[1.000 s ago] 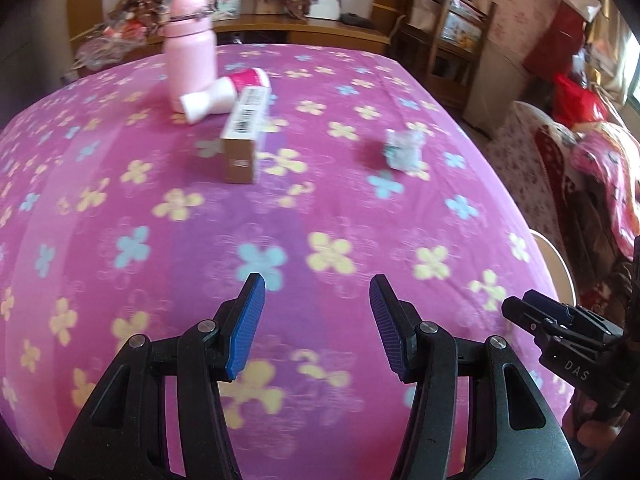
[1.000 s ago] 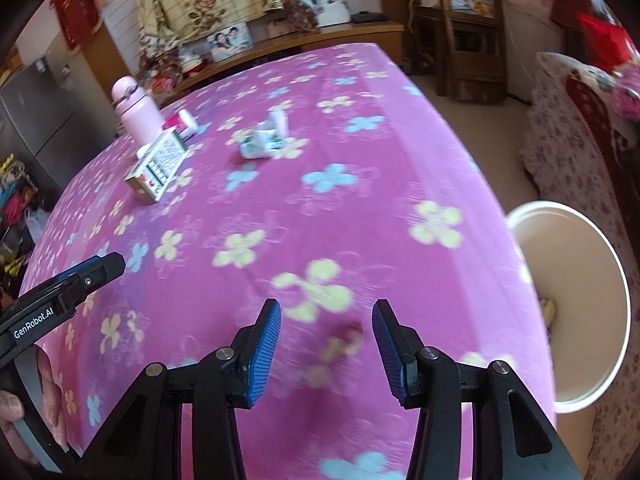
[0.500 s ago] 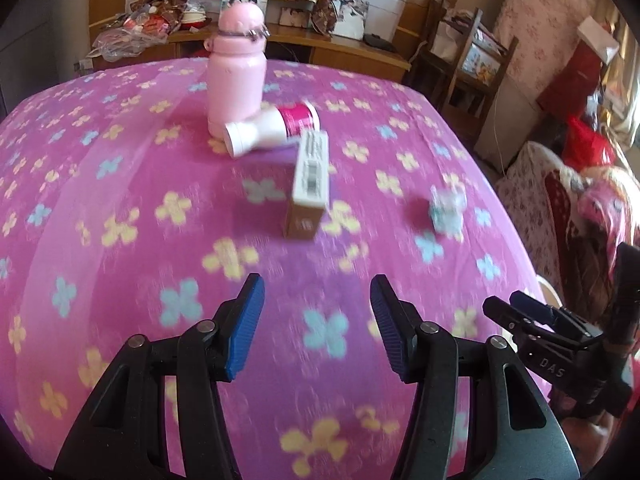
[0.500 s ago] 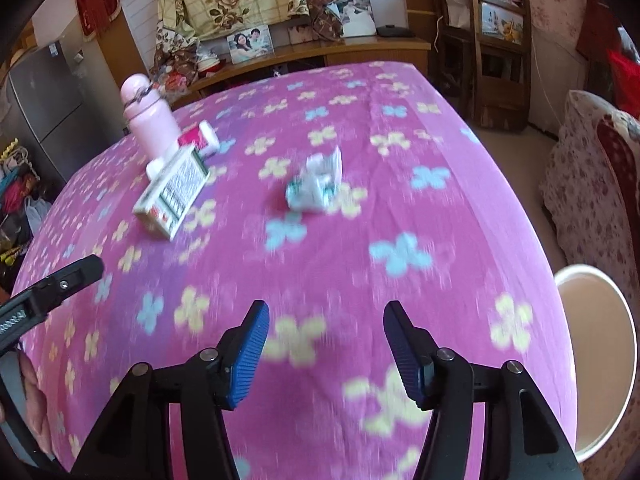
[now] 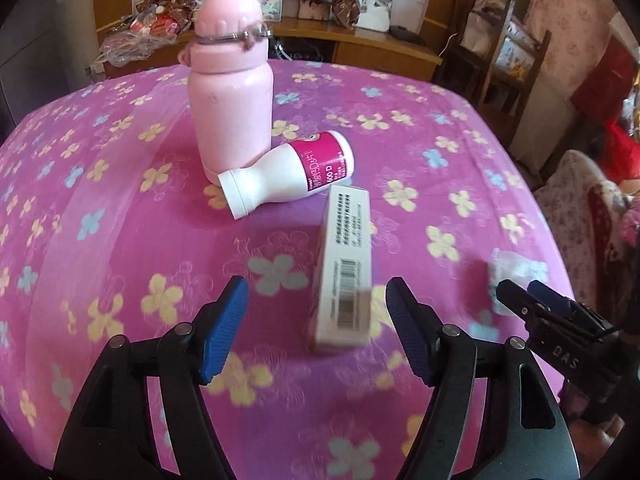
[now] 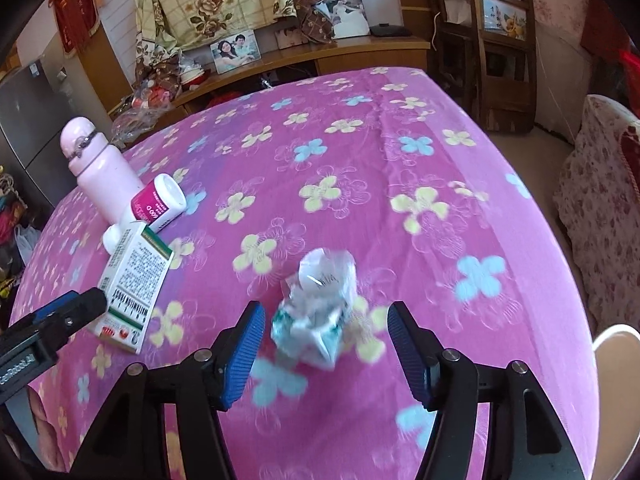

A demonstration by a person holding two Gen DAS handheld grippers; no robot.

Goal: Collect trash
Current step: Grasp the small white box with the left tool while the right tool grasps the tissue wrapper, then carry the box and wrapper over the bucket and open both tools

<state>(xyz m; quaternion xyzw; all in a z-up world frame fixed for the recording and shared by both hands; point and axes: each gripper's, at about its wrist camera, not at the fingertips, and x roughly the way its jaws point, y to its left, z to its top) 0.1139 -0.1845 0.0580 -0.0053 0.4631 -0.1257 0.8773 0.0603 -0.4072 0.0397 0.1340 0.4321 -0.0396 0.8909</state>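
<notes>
On the pink flowered tablecloth [image 5: 120, 216] lies a white carton [image 5: 347, 268] with a barcode, its near end between the jaws of my left gripper [image 5: 316, 320]. The jaws are opening and do not touch it. A crumpled white and green wrapper [image 6: 316, 308] lies between the jaws of my right gripper [image 6: 324, 344], which are opening too, clear of it. The carton [image 6: 136, 280] shows in the right wrist view beside the left gripper's tip. A white bottle with a magenta label [image 5: 288, 172] lies on its side against an upright pink flask [image 5: 230, 92].
A white bin's rim [image 6: 616, 364] shows below the table's right edge. A flowered sofa [image 6: 596, 216] stands to the right, wooden chairs [image 6: 500, 40] and a cluttered sideboard [image 6: 280, 60] behind the table. My right gripper's tip [image 5: 552, 328] reaches in at the right of the left wrist view, by the wrapper [image 5: 516, 268].
Both grippers have moved forward over the table and opened wider. The carton now lies between the left jaws and the wrapper between the right jaws; the bin has slid to the frame's edge.
</notes>
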